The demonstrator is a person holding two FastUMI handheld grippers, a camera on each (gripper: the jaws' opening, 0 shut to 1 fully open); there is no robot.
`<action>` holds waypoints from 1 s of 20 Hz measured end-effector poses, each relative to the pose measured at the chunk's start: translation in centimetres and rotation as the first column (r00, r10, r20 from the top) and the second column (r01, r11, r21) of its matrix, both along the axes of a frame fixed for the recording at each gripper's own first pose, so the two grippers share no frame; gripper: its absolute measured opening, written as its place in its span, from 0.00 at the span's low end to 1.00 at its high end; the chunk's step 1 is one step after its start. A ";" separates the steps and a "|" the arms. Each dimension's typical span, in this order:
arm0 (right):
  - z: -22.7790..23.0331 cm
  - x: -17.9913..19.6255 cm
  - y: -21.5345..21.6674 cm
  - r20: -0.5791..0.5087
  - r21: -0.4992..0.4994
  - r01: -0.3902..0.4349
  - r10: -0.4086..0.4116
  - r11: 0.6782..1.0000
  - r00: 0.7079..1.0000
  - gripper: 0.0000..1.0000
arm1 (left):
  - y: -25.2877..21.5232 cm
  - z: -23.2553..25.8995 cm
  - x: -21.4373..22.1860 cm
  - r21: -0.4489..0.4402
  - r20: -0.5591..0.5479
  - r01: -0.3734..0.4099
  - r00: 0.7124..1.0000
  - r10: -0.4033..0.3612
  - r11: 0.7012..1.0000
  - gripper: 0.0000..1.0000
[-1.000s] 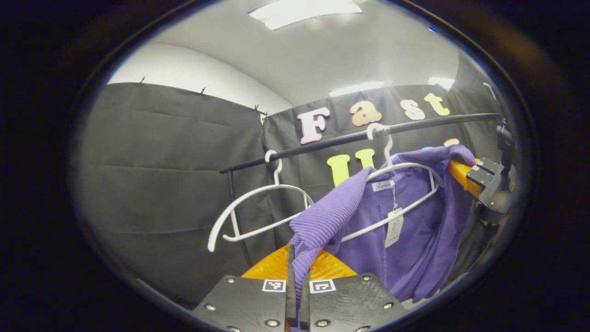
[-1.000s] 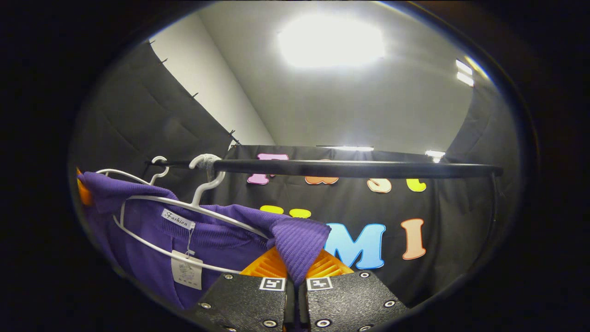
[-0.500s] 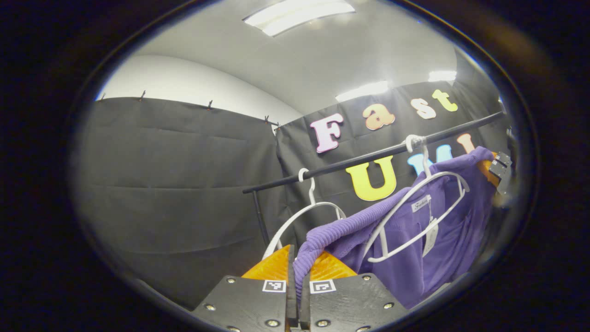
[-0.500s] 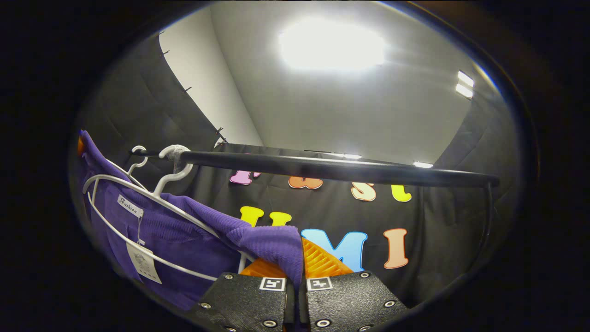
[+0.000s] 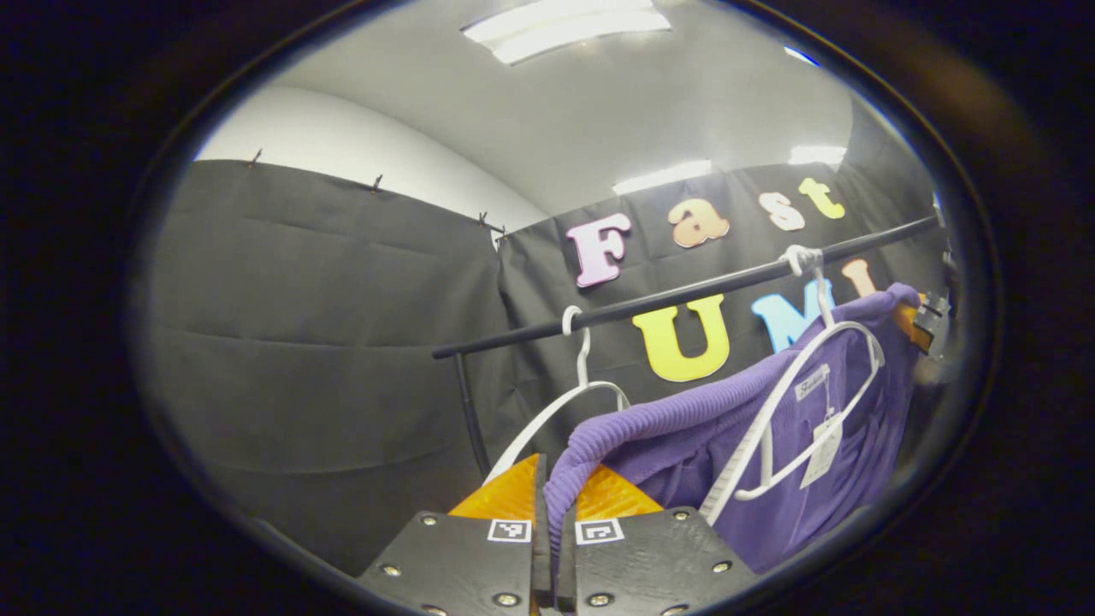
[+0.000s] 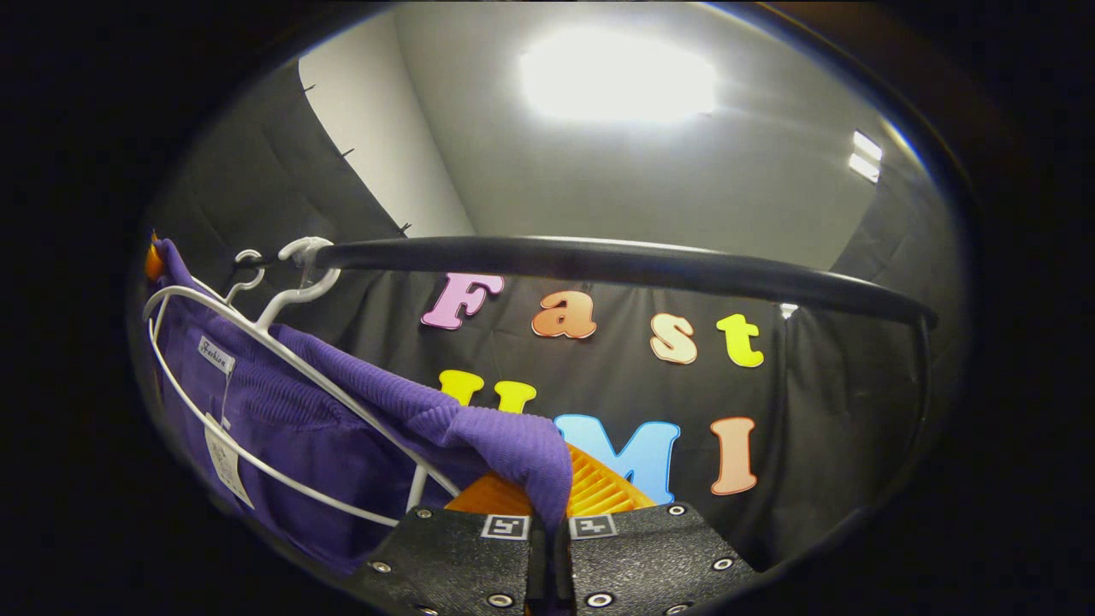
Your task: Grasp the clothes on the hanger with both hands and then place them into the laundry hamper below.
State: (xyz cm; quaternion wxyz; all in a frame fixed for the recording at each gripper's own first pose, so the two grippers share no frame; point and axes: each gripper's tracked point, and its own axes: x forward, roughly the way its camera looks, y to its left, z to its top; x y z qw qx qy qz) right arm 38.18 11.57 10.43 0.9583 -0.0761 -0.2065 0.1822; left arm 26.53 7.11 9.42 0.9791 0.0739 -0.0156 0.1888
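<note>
Left gripper view: left gripper (image 5: pixel 552 522) fingers closed on the purple sweater (image 5: pixel 684 428), partly draped on the white hanger (image 5: pixel 796 402) under the rail (image 5: pixel 684 295); an empty hanger (image 5: pixel 573 393) hangs beside.

Right gripper view: right gripper (image 6: pixel 547 522) clamps the sweater's other shoulder. Judged: pulling free; next, clear the hanger, then lower.

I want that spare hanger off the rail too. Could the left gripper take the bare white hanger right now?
Probably not: the left gripper is shut on the purple garment, so its fingers are occupied. The bare white hanger hangs close ahead on the rail, with nothing between.
</note>
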 end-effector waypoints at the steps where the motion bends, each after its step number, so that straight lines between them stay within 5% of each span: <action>1: -0.3 0.3 0.1 -0.007 -0.003 0.001 -0.001 1.000 1.000 0.03 | 0.5 -0.7 0.5 -0.016 -0.007 0.010 1.000 -0.010 1.000 0.04; 20: -10.9 5.6 -0.1 -0.310 -0.002 0.075 -0.071 0.997 0.948 0.03 | -0.7 -7.1 5.6 -0.097 -0.074 0.143 0.986 -0.150 0.985 0.04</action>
